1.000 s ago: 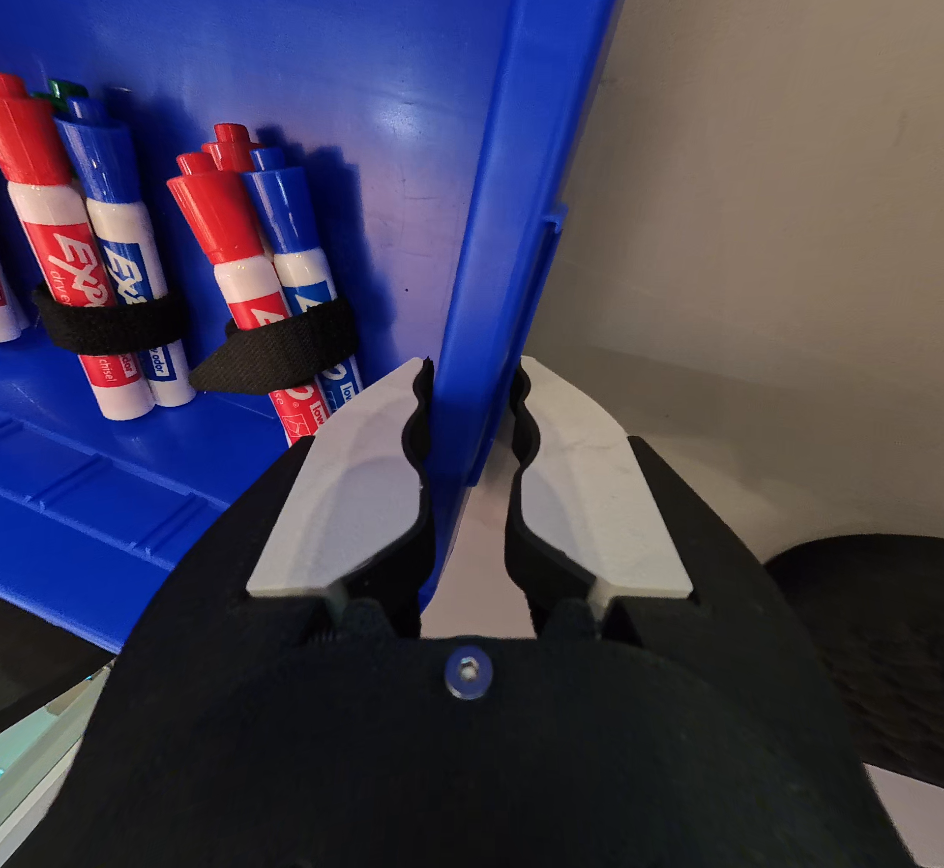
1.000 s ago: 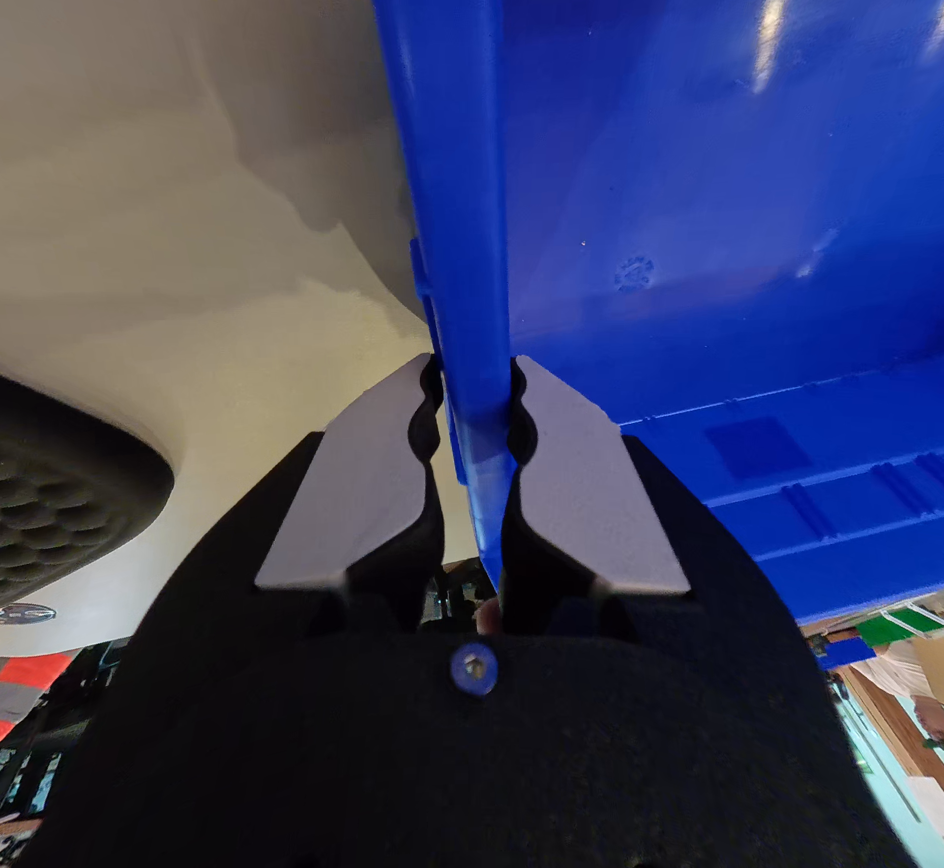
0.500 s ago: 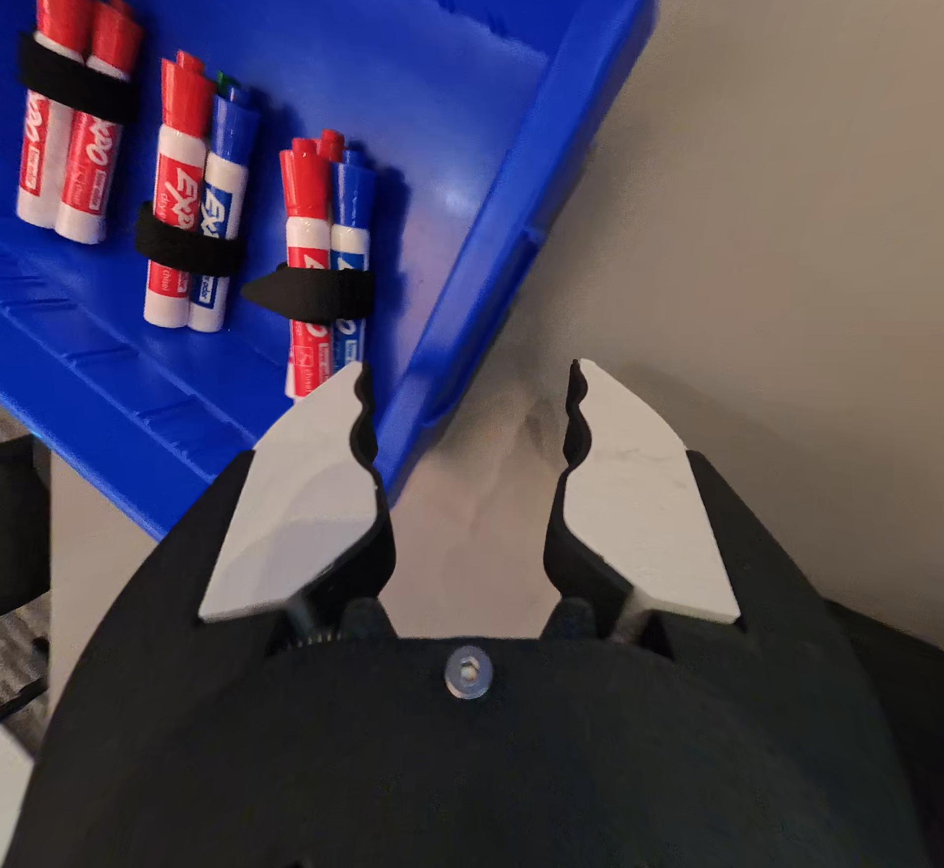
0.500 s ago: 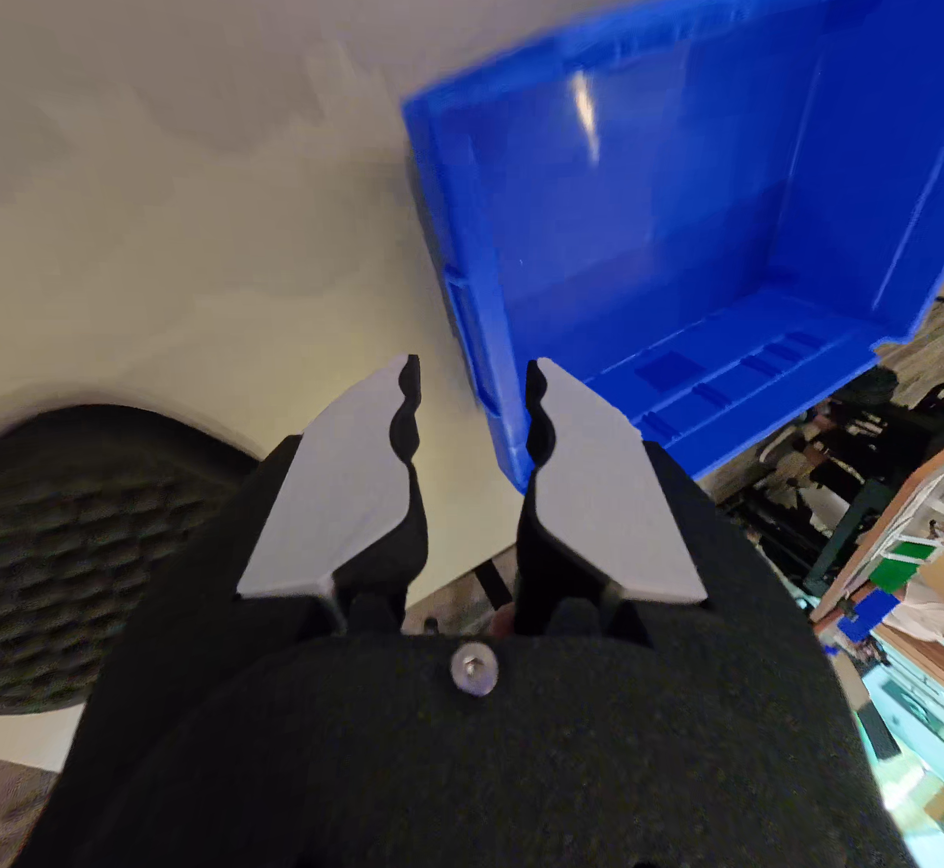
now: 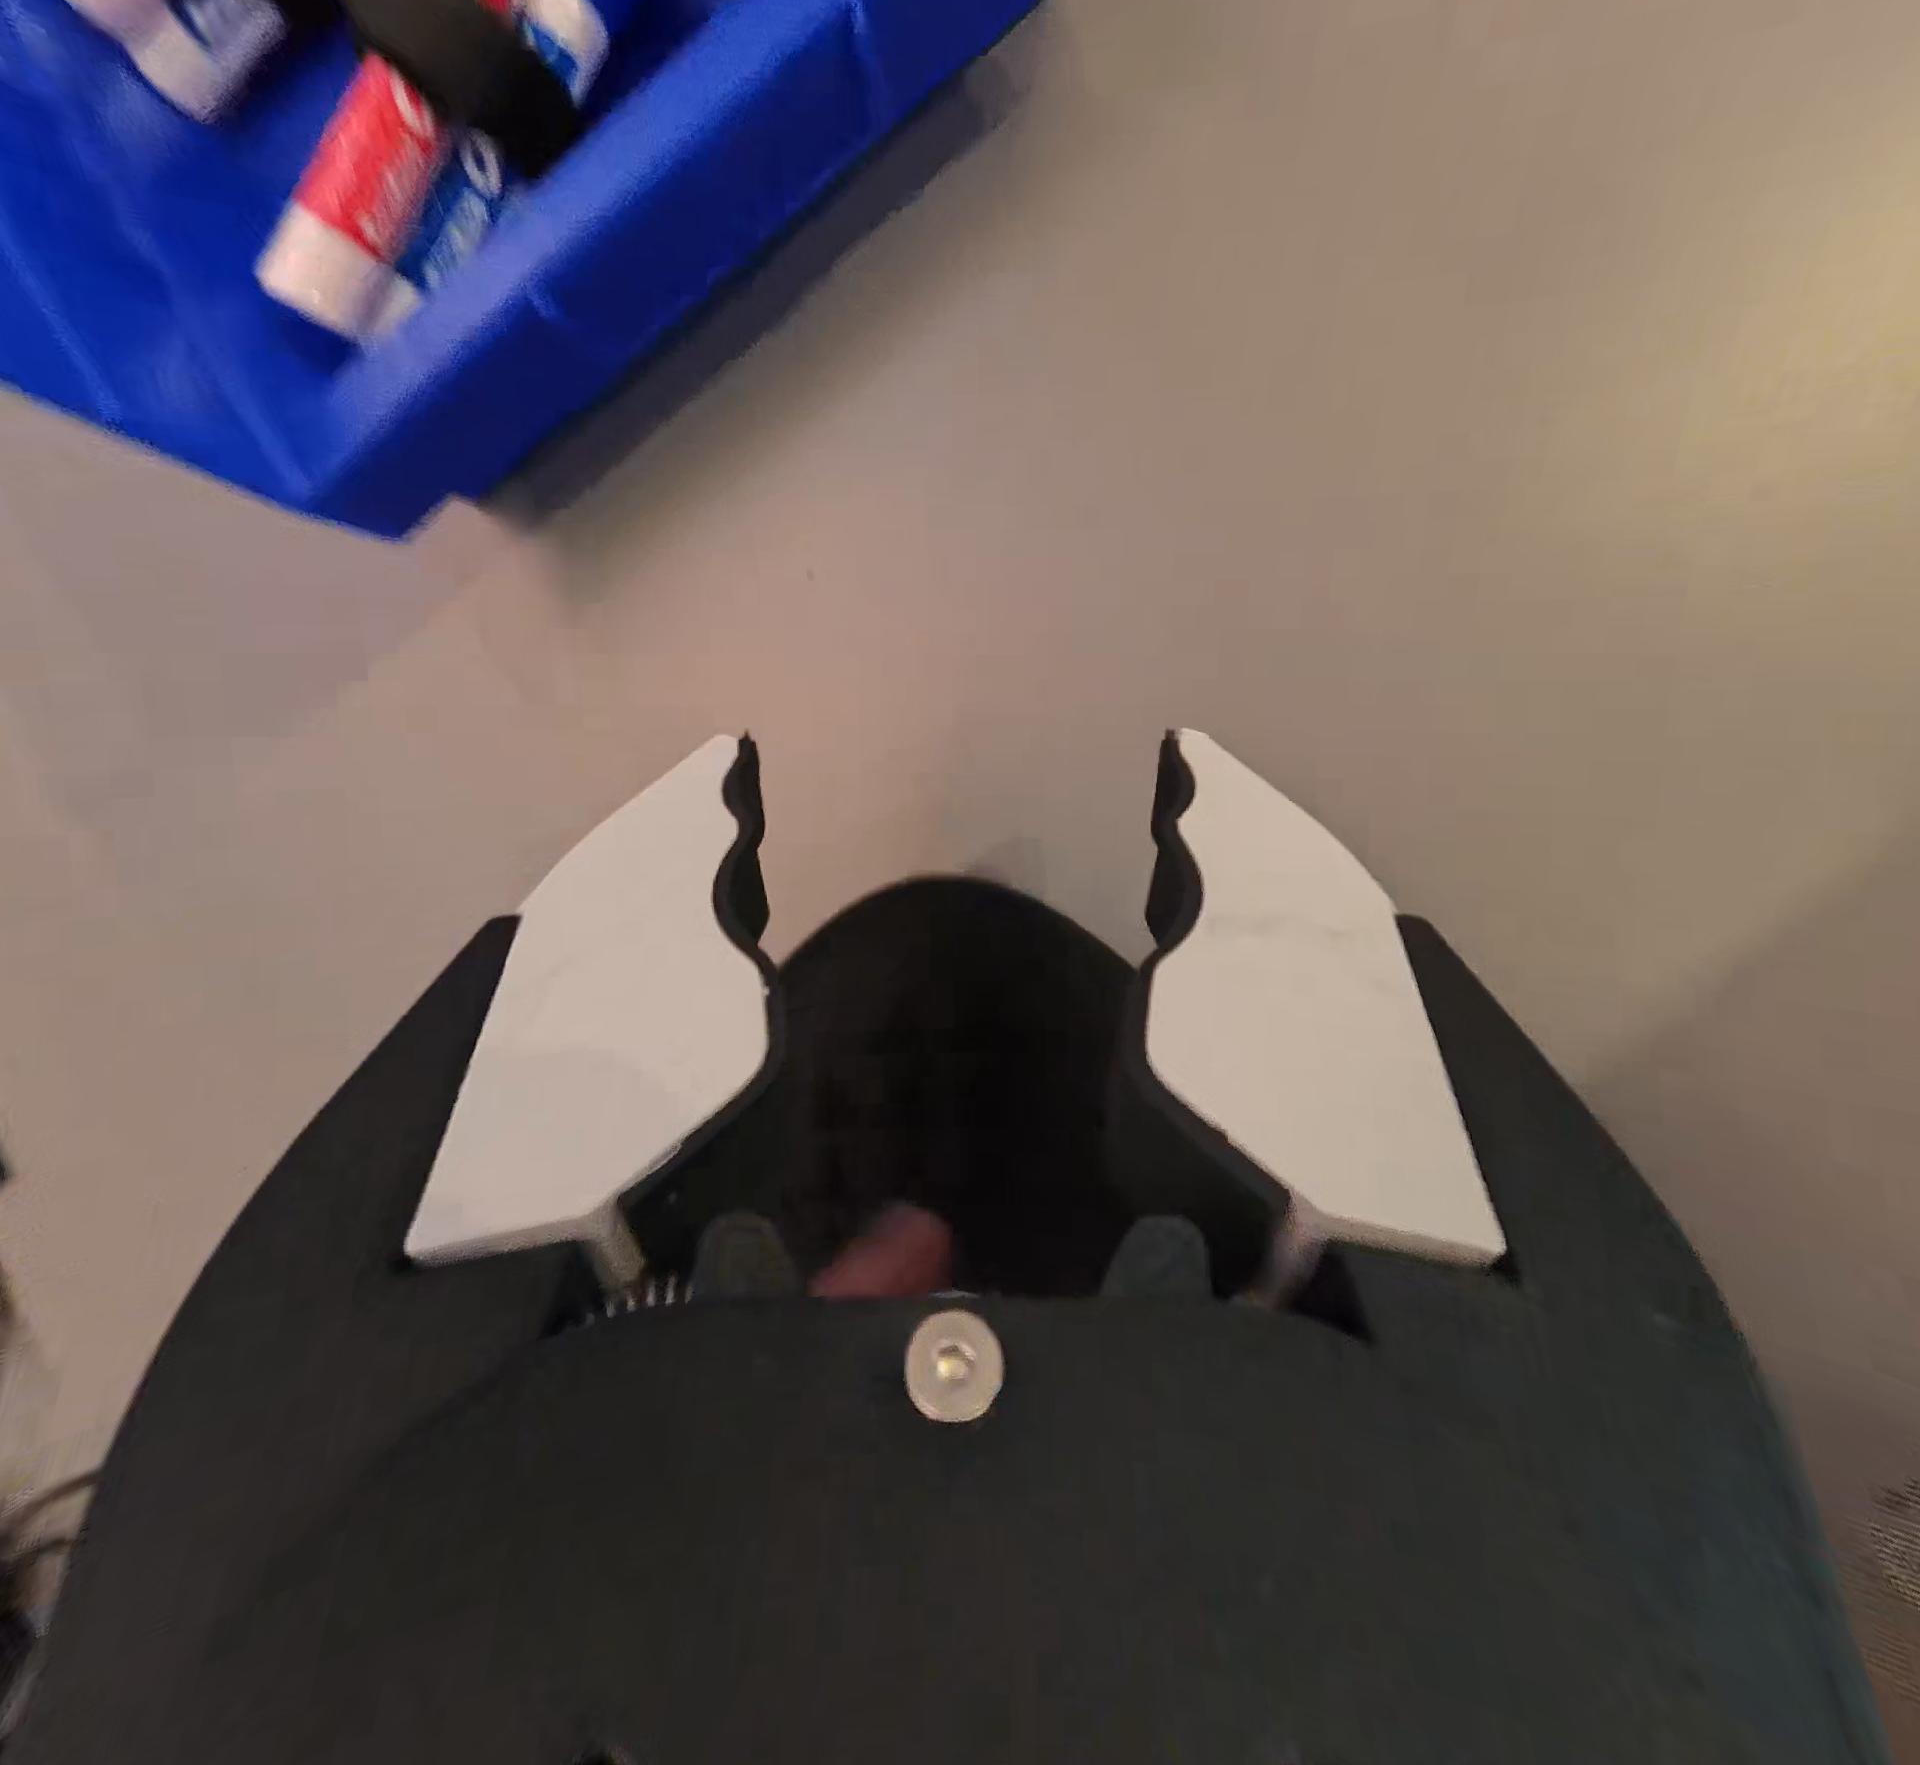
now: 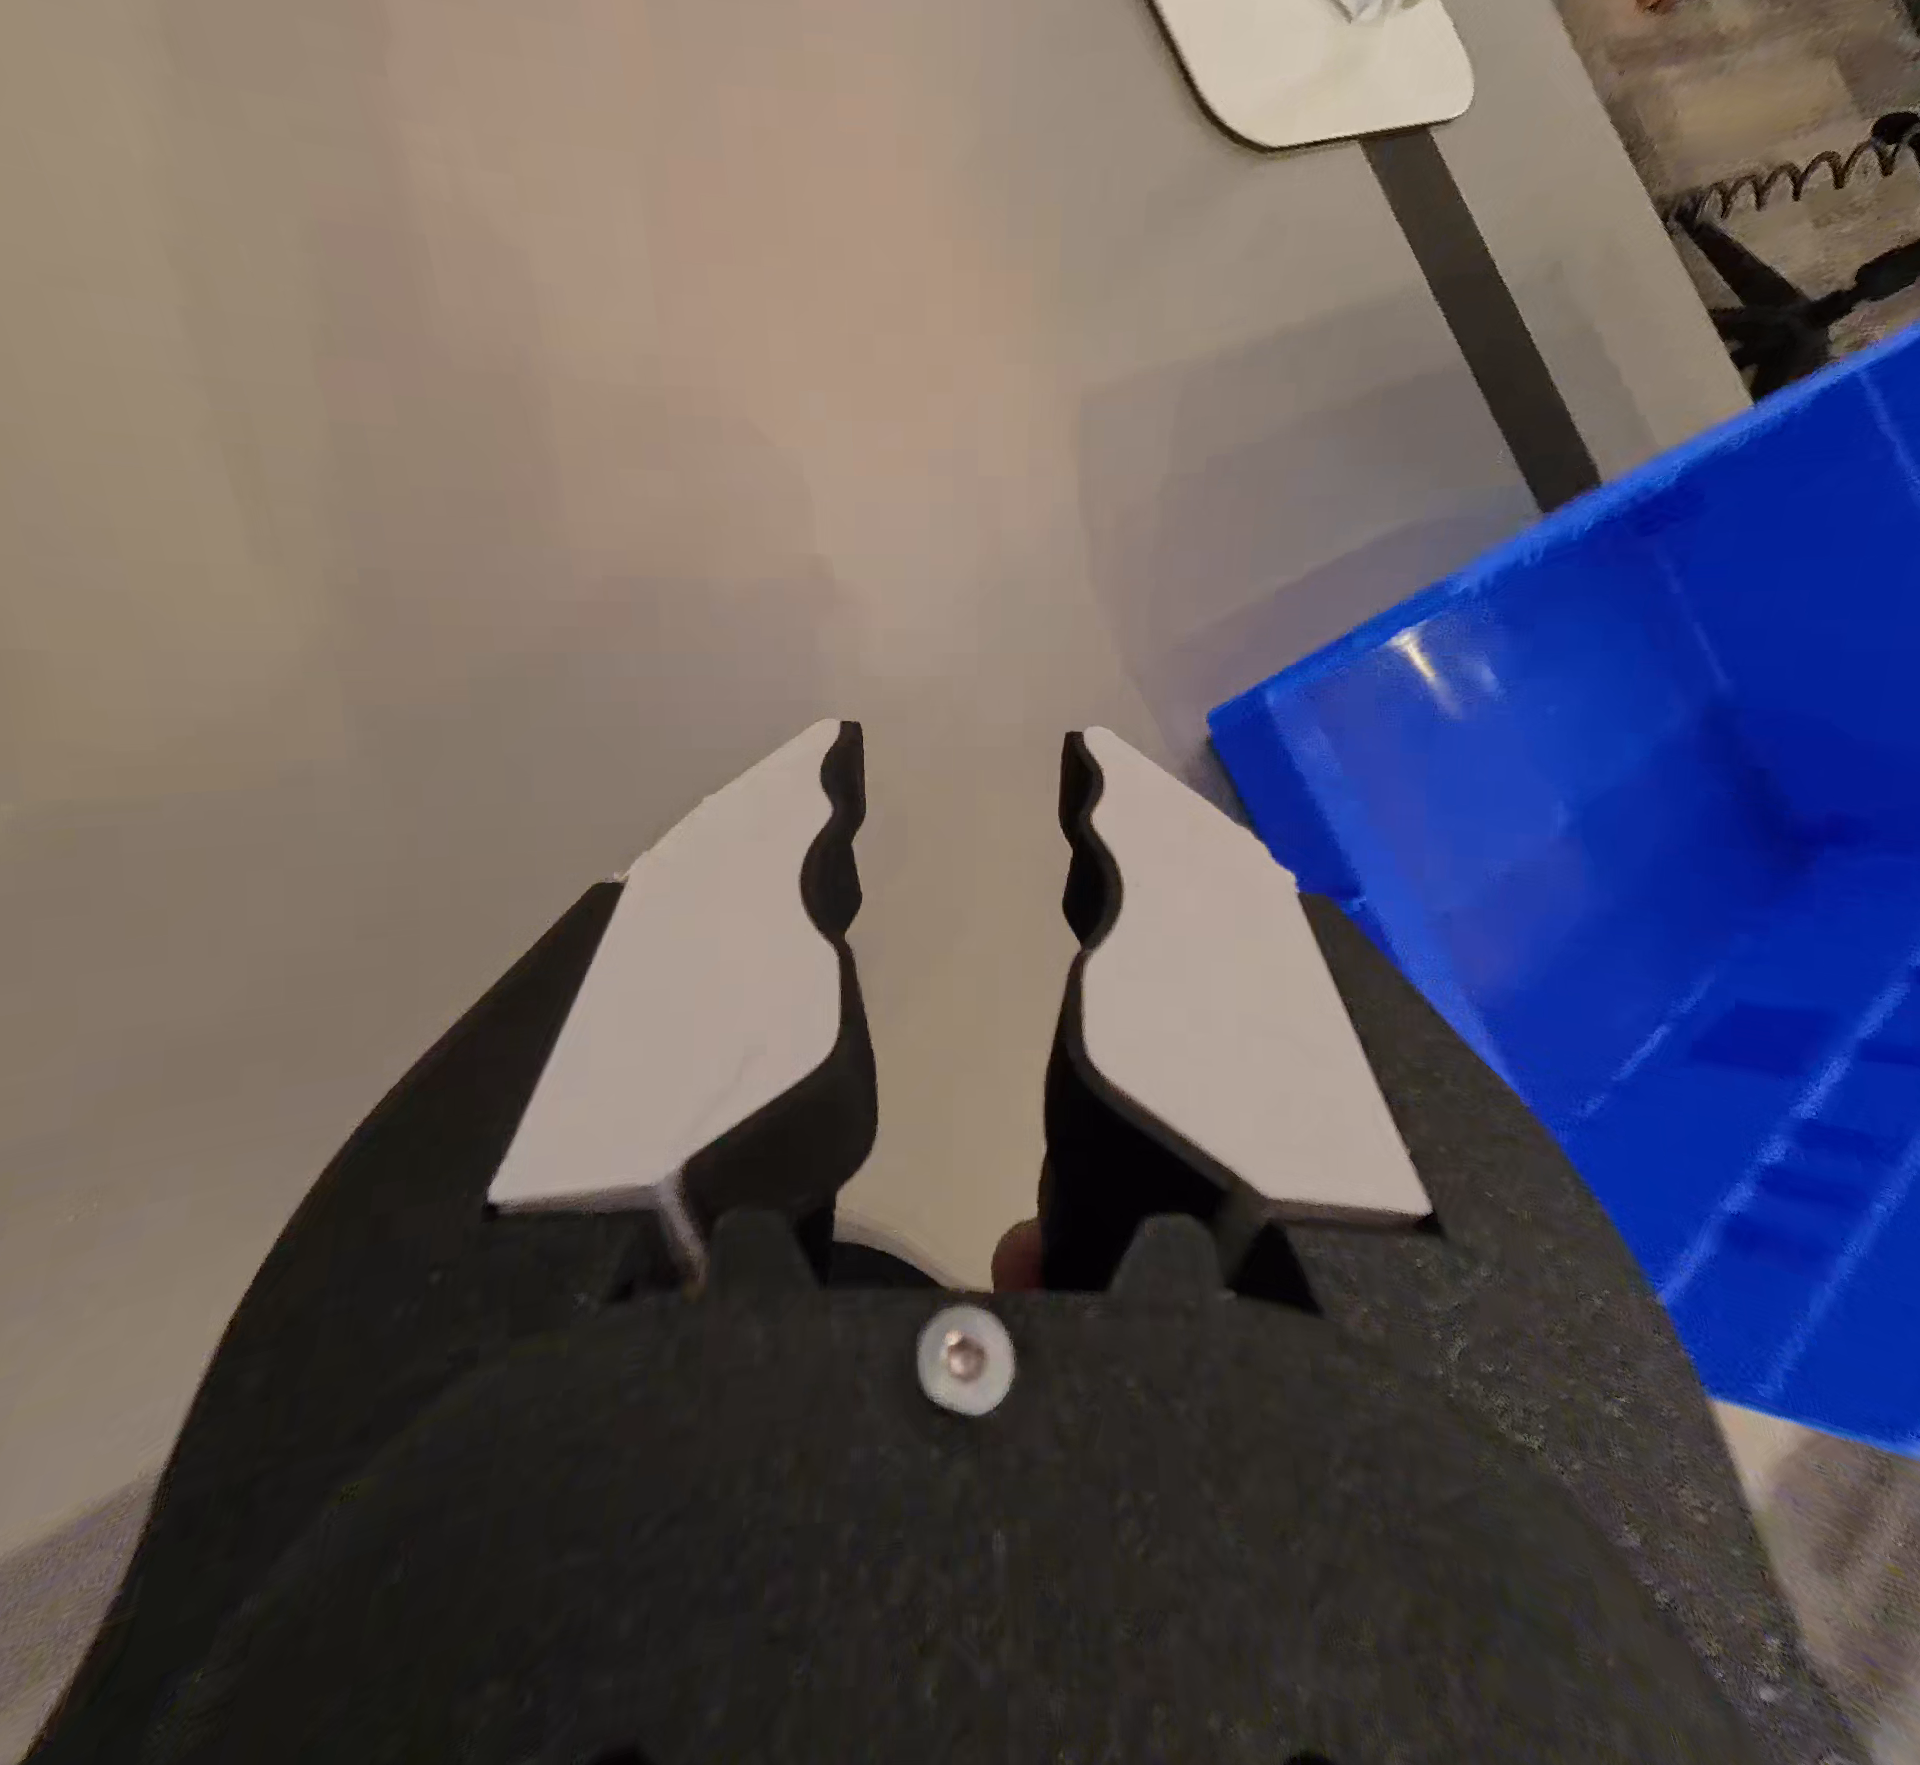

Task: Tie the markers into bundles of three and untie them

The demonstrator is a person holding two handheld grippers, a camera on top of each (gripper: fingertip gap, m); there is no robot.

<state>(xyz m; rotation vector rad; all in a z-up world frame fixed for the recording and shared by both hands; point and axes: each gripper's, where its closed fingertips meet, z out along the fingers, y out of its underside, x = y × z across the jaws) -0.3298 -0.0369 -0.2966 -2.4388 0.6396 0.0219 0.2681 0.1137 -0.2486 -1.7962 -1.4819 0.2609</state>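
The left gripper (image 5: 957, 749) hangs wide open and empty over the grey table (image 5: 1351, 365), well clear of the blue bin (image 5: 727, 146) up and to its left. The right gripper (image 6: 961, 744) stands partly open, gripping nothing, just beside a blue bin's (image 6: 1558, 842) near corner. In the left gripper's bin, blurred red and blue markers (image 5: 364, 188) lie bundled with black straps (image 5: 447, 42).

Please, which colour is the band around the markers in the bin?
Black; the band shows best, though blurred, in the left wrist view.
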